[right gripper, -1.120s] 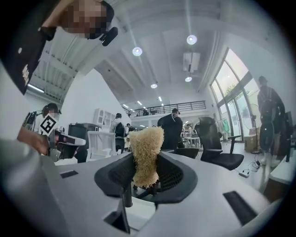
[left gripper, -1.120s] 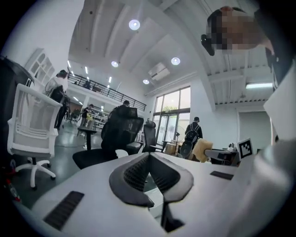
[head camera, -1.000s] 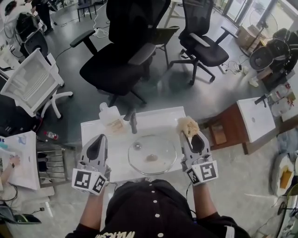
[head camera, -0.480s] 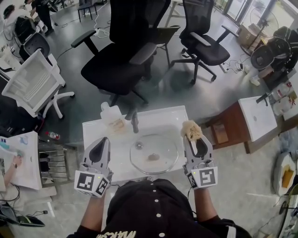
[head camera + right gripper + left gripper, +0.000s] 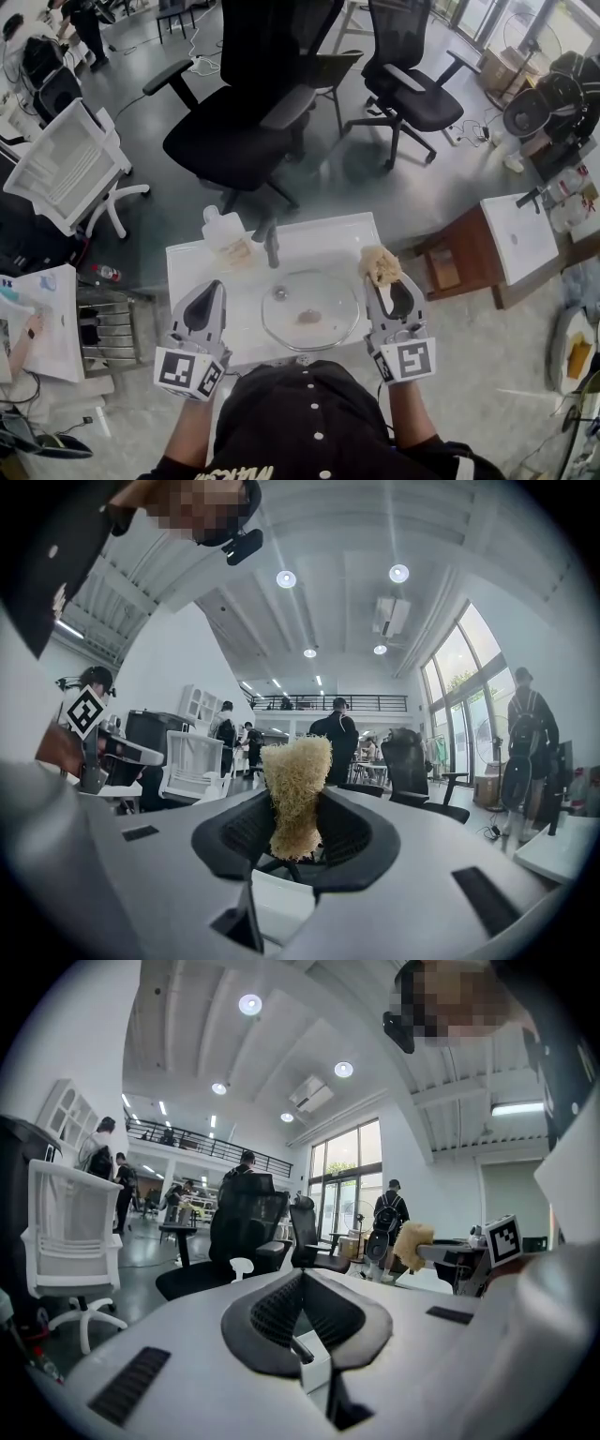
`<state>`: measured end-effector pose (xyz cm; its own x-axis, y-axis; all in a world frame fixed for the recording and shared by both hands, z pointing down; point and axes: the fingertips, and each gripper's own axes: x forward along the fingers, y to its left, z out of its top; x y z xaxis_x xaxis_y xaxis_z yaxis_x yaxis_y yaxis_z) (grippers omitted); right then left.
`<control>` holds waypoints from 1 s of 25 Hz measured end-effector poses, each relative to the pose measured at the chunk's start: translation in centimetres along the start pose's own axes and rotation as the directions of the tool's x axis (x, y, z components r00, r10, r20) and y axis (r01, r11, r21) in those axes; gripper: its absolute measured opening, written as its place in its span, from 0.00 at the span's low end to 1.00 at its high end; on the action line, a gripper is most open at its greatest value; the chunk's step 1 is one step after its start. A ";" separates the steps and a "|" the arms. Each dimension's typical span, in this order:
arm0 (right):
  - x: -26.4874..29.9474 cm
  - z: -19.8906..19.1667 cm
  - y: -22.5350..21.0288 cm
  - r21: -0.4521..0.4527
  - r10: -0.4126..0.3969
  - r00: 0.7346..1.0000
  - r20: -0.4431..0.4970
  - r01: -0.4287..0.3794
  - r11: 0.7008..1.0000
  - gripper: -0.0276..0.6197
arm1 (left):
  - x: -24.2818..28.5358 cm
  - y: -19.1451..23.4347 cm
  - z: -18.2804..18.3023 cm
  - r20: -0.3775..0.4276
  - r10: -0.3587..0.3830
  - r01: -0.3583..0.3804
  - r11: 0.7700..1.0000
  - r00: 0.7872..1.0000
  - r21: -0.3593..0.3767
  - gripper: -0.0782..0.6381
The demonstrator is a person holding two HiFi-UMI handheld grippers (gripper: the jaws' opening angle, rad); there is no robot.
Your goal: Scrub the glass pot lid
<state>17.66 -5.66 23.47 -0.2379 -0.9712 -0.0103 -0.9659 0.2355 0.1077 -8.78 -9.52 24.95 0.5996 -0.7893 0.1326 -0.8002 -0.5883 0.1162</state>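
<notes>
The lid is seen lying flat on a white table, near its front edge, with a brownish knob at its middle. It lies between the two grippers and is touched by neither.

The left gripper is held level over the table's left edge. Its jaws are pressed together, and nothing is caught between them.

The right gripper is held over the table's right edge. Its jaws are clamped on a pale, fibrous scrubber, which stands up out of them. From the head view the scrubber is seen past the lid's right rim and clear of it.

At the back left of the table a clear bottle is stood, and just beside it a dark post whose kind cannot be told. The tabletop is plain white.

The table is set on a grey, glossy floor. Behind it a black chair is placed, with a second black chair to its right and a white chair to the left. A brown stand is seen just beside the table's right side, and a white box beyond it.

The room is shown as a tall open hall. Tall windows are set in the far wall, a railed gallery is run across it, and round lamps are fixed to the ceiling. Several people are seen standing far off.
</notes>
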 end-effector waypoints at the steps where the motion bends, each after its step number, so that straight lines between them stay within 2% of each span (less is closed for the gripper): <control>1: 0.0 0.0 0.1 -0.001 0.002 1.000 -0.001 -0.002 1.000 0.27 | 0.0 0.0 0.0 -0.001 0.000 0.000 1.000 1.000 0.001 0.15; 7: 0.2 -0.1 0.9 0.001 0.015 1.000 -0.004 -0.015 1.000 0.27 | 0.1 0.0 -0.6 -0.010 -0.002 0.002 1.000 1.000 -0.001 0.15; 11: 0.5 0.1 1.2 0.005 0.026 1.000 0.002 -0.026 1.000 0.27 | 0.3 0.1 -0.8 -0.017 -0.010 0.009 1.000 1.000 -0.030 0.15; 25: 0.9 0.2 1.2 0.003 0.024 1.000 -0.008 -0.024 1.000 0.27 | 0.7 0.4 -0.7 -0.005 -0.022 0.022 0.999 1.000 -0.035 0.15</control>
<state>16.27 -6.23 23.36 -0.2603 -0.9655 0.0001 -0.9602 0.2589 0.1053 -8.67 -10.13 25.75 0.6170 -0.7752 0.1354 -0.7861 -0.5988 0.1536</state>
